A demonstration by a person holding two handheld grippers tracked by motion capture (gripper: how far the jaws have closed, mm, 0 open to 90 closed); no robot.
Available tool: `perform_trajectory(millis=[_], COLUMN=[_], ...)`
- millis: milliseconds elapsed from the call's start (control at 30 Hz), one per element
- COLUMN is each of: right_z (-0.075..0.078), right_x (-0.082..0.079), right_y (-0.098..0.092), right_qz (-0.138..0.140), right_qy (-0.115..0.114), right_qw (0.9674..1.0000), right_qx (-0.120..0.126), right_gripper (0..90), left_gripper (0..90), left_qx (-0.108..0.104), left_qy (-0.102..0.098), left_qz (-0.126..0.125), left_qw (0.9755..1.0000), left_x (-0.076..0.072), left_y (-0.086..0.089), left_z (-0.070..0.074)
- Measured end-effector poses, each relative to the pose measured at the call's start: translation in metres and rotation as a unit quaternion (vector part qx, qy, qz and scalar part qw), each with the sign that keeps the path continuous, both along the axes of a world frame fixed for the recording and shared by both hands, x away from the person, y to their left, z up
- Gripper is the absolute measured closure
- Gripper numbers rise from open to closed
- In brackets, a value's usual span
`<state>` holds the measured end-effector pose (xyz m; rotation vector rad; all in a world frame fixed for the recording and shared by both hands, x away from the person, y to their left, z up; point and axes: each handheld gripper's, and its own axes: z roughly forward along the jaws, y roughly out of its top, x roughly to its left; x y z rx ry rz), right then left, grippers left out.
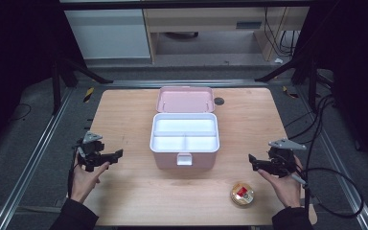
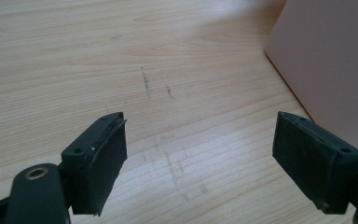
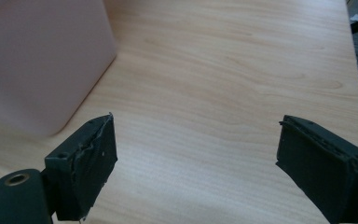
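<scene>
The pink box sits mid-tabletop, lid up, giving access to its white tray. The left gripper and right gripper flank it, fingers open and empty. A round tin lies near the right hand. The room beyond is dark.

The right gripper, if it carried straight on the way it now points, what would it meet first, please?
Probably the pink box: the right gripper, jaws open and empty, points inward across the bare table towards the box's side, though depth is hard to judge.
</scene>
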<state>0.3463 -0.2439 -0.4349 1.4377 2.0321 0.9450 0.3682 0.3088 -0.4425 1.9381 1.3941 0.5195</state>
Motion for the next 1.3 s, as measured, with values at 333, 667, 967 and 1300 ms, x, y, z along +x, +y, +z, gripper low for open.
perform_trajectory(millis=[333,667,967,1300], right_z=[-0.01,-0.016,-0.036,-0.042], right_x=[-0.014,-0.038,-0.053,-0.054], right_y=[0.024,0.043,0.058,0.059], right_qz=[0.038,0.084,0.112,0.102], right_qy=[0.038,0.09,0.146,0.192], right_qw=[0.9983,0.9912,0.9806,0.972], right_qx=[-0.02,-0.05,-0.068,-0.09], right_gripper=[13.7,17.7,14.5,17.3], left_gripper=[17.6,17.5,17.5,17.5], left_qx=[0.024,0.036,0.039,0.046], left_qy=[0.007,0.001,0.004,0.01], left_qz=[-0.014,-0.026,-0.031,-0.037], left_qw=[0.9996,0.999,0.9987,0.9982], left_x=[-0.003,-0.005,-0.007,-0.006], left_y=[-0.009,-0.016,-0.016,-0.02], left_z=[-0.01,-0.011,-0.01,-0.013])
